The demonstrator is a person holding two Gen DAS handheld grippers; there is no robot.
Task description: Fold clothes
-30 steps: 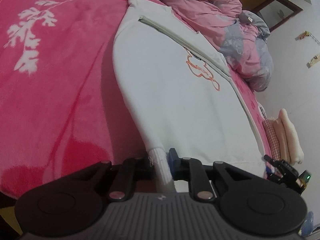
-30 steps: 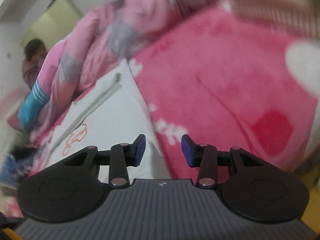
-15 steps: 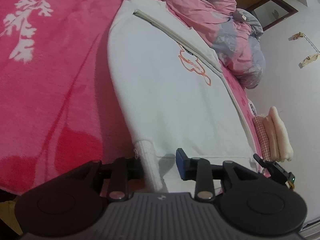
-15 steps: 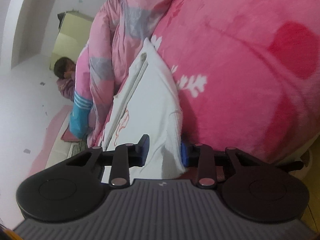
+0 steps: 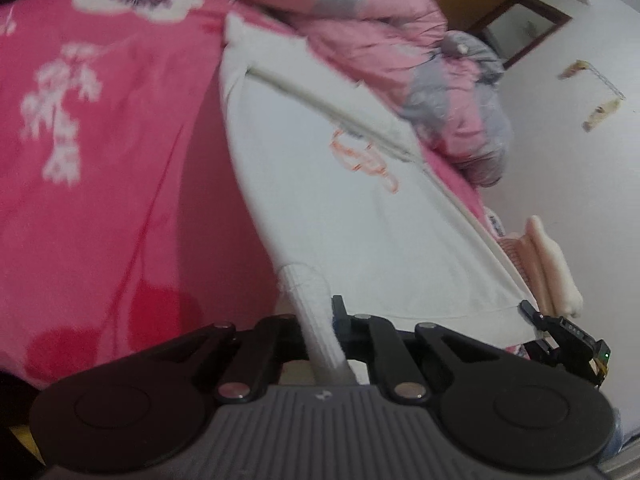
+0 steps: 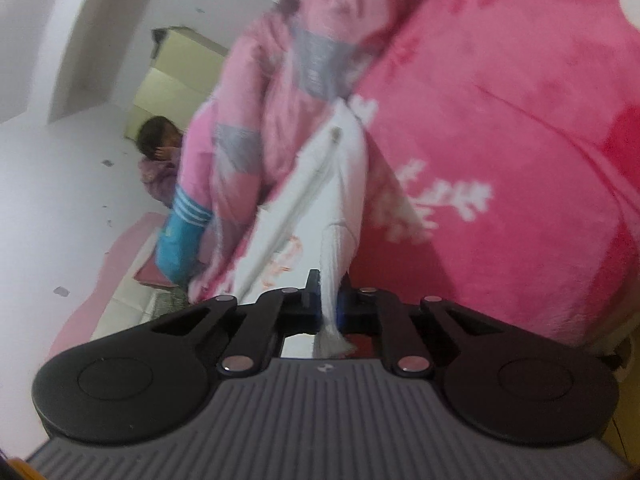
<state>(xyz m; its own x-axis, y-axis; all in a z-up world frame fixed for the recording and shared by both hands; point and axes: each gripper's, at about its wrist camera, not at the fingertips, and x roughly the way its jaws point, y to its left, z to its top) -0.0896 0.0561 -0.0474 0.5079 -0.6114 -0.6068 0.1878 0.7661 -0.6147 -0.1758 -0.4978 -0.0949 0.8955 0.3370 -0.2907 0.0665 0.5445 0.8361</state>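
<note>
Both grippers have just closed on the white jacket (image 5: 344,216), which lies zipped and flat on the pink bed blanket (image 5: 100,208), reaching away from the fingers toward the pink and grey quilt (image 5: 404,52) beyond. The left gripper (image 5: 320,326) opened briefly half a second ago, with the ribbed hem corner loose between its fingers; now those fingers are clamped on that corner, and the fabric just ahead of them rises off the blanket. The right gripper (image 6: 328,300), empty and apart 1 second ago, has drawn its 2 fingers together on the opposite hem corner (image 6: 332,276), which stands pinched between the blue pads (image 6: 314,294). With both bottom corners secured, the setup for a fold looks finished; the likely next step is carrying the hem up and over toward the collar. A stack of folded pale clothes (image 5: 548,264) sits to the right of the left fingers, near the bed's edge.
</note>
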